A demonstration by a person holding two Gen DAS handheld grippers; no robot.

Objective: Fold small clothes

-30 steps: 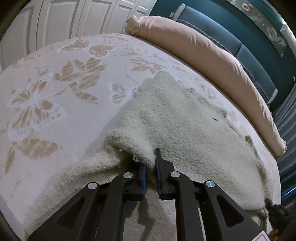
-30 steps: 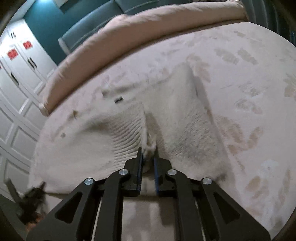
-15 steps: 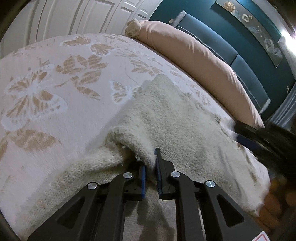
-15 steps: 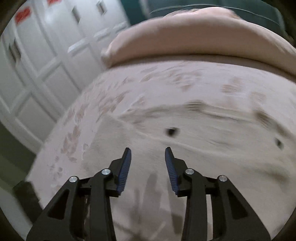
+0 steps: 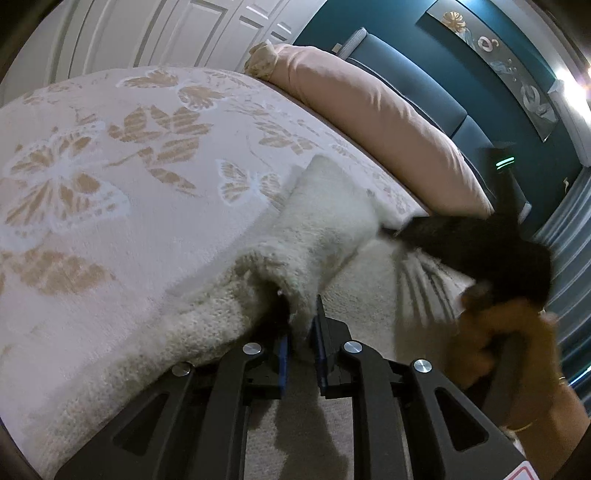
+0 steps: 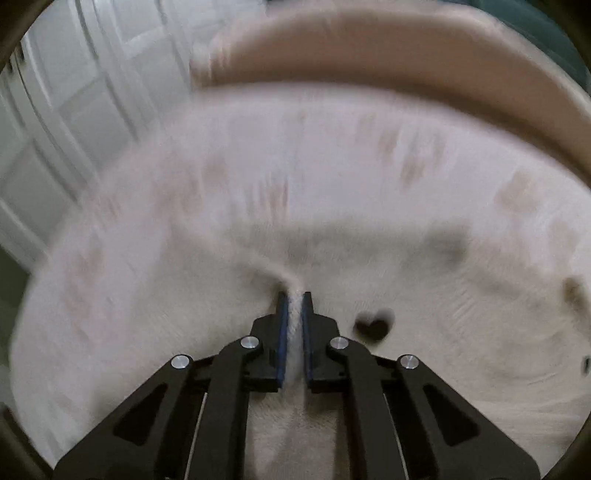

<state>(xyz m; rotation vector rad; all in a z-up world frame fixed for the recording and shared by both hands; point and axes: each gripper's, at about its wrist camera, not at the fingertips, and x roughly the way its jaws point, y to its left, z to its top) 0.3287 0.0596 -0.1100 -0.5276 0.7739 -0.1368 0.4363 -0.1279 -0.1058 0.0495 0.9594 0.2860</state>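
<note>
Lying on the bedspread (image 5: 110, 229): one cream knit garment (image 5: 325, 221), spread across the near half of the bed, one edge lifted into a ridge.

Left gripper (image 5: 301, 328): clenched on a raised fold of the garment, cloth pinched between its blue pads (image 5: 282, 354).

Right gripper (image 6: 293, 314): clenched on a narrow strip of the same knit, which runs up between its two fingers; this view is heavily blurred. From the left wrist view it shows as a dark smear (image 5: 476, 251) over the garment's right side, with the person's right hand (image 5: 495, 343) wrapped round its handle.

Surroundings, counted:
- One bedspread, pale pink with tan butterfly and leaf print, under the garment.
- One long peach bolster (image 5: 373, 122) along the far edge of the bed, well apart from both grippers.
- One teal padded headboard (image 5: 413, 85) behind the bolster.
- White panelled doors (image 5: 155, 33) at upper left; number cannot be told.
- One small dark mark (image 6: 373, 326) on the knit just right of the right gripper; blurred, nature unclear.
</note>
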